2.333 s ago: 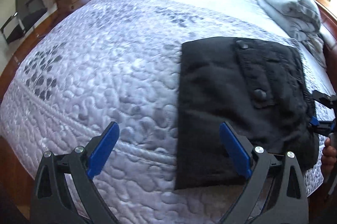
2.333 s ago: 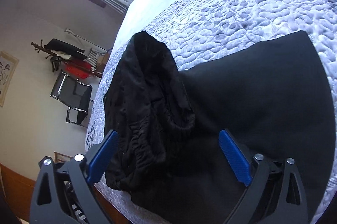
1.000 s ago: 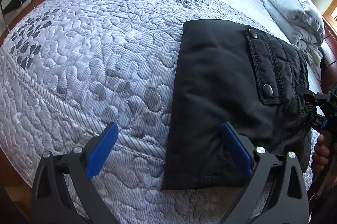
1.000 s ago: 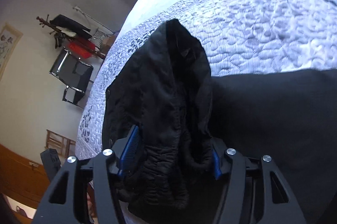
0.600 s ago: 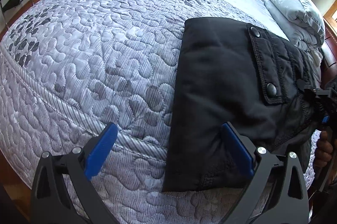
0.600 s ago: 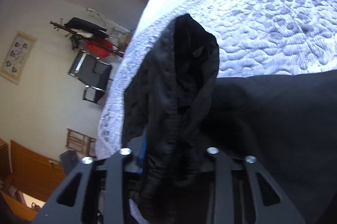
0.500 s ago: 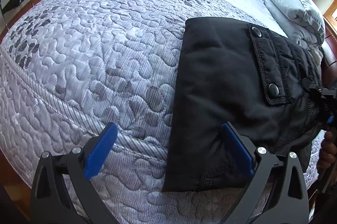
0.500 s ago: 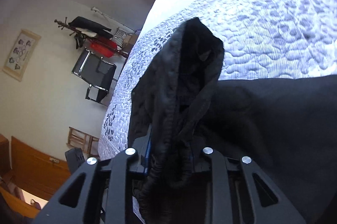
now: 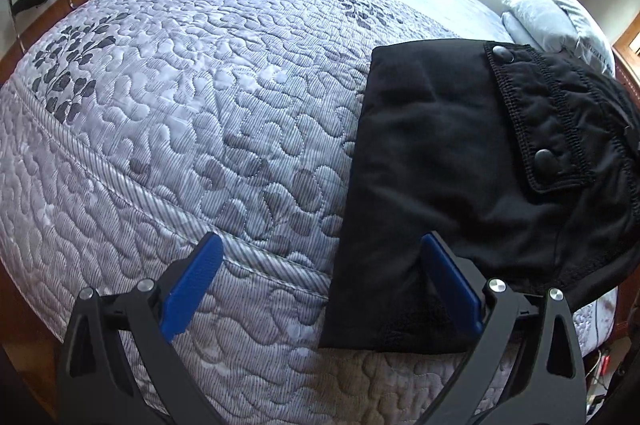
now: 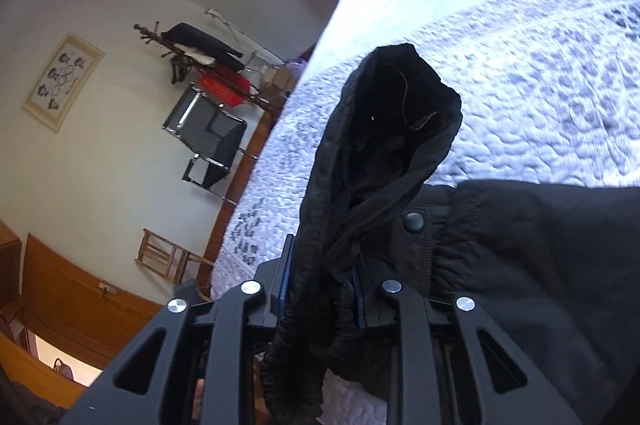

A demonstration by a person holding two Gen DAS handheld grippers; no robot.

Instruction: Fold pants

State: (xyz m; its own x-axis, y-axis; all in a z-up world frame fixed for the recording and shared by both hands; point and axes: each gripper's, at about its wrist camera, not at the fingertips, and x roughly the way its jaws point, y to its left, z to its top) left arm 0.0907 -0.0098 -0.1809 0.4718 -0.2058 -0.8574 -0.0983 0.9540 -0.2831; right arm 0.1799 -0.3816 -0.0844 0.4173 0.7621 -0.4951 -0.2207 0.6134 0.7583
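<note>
Quilted bed, folded black pants in right hand-held gripper.

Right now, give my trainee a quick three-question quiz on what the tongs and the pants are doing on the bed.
1. True or false: the left tongs are clamped on the pants.
2. What do the right tongs hold? A) pillow B) pants' waistband C) quilt
3. Fill in: the pants lie on a quilted ____.

Key: 1 false, they are open with one blue pad over the quilt and one over the pants. 2 B, the bunched waistband is lifted. 3 quilt.
</note>
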